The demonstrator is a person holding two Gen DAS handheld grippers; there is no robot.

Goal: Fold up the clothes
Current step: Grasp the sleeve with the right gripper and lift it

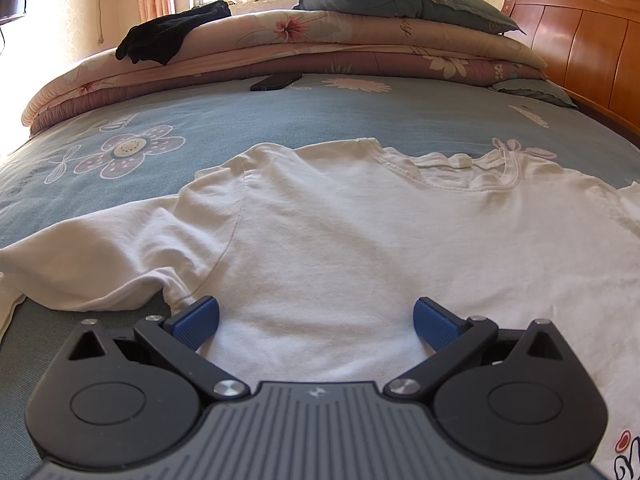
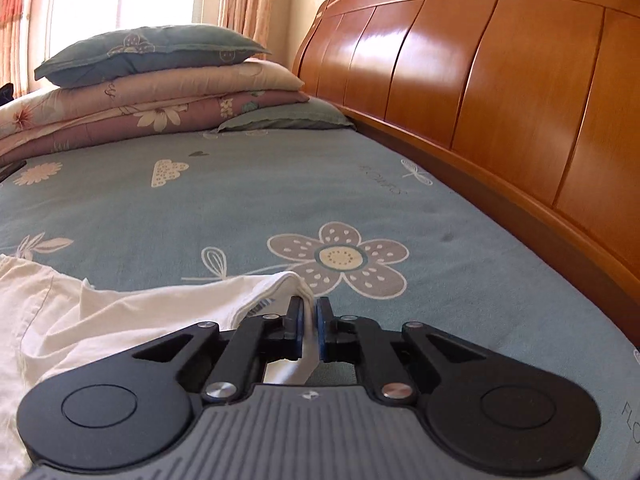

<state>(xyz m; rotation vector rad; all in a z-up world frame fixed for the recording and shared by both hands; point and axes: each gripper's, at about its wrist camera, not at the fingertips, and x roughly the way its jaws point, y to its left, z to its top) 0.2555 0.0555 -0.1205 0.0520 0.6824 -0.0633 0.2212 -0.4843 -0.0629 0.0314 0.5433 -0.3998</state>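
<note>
White shirt (image 1: 360, 240) lies flat on the bed (image 1: 240, 120), filling the lower half of the left view. Collar (image 1: 472, 176) sits upper right of centre, pointing away toward the quilts (image 1: 320, 48); one sleeve (image 1: 100, 264) stretches to the left edge. Long axis runs from the bottom of the frame up toward the collar.

Left tongs (image 1: 316, 320) gape wide over the shirt's body, blue pads clear of any fold.

Right tongs (image 2: 308, 316) are clamped on a raised corner of shirt cloth (image 2: 296, 284), low centre in the right view.

Only the left view shows the collar, a phone (image 1: 276, 81) and a dark garment (image 1: 172, 34) on the quilts. Only the right view shows the pinch and the full headboard (image 2: 480, 80).
</note>
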